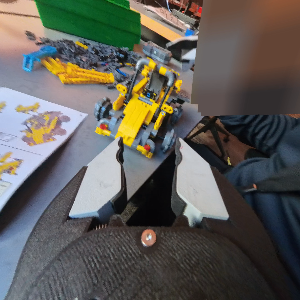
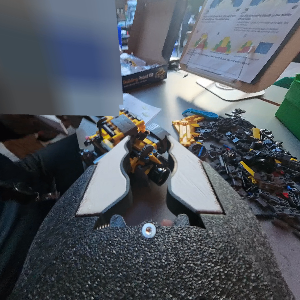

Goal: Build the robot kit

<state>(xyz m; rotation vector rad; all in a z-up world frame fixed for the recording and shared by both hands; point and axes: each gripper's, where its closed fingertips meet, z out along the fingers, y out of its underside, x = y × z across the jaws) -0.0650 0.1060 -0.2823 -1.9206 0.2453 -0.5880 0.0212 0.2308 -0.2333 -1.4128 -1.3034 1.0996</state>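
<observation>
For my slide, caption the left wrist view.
Open left tool faces a yellow brick vehicle on the grey table, instruction booklet alongside.

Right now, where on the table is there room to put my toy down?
There is a bare grey patch of table between the instruction booklet, the yellow vehicle and the yellow beams. Another is in front of the stand's white base. It is crowded where the pile of dark pieces spreads toward the green box.
</observation>
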